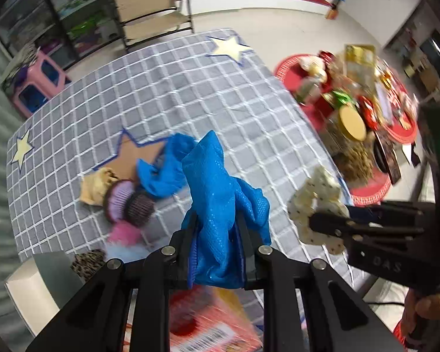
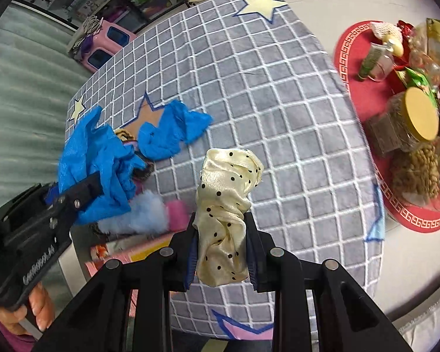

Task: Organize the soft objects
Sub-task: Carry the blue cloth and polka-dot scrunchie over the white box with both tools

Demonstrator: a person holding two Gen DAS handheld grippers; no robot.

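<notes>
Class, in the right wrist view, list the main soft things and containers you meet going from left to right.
Blue glove held in the left gripper → crumpled blue cloth → polka-dot cream scrunchie in the right gripper → jar with the tan lid.

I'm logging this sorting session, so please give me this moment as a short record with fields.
left gripper: shut on blue mesh cloth, lifted off the table
right gripper: shut on cream polka-dot scrunchie, lifted
surface: grey checked tablecloth with star patches
still on cloth: second blue cloth, purple and brown scrunchies, pink and light blue fluffy items
beside table: red mat with jars and packets
</notes>
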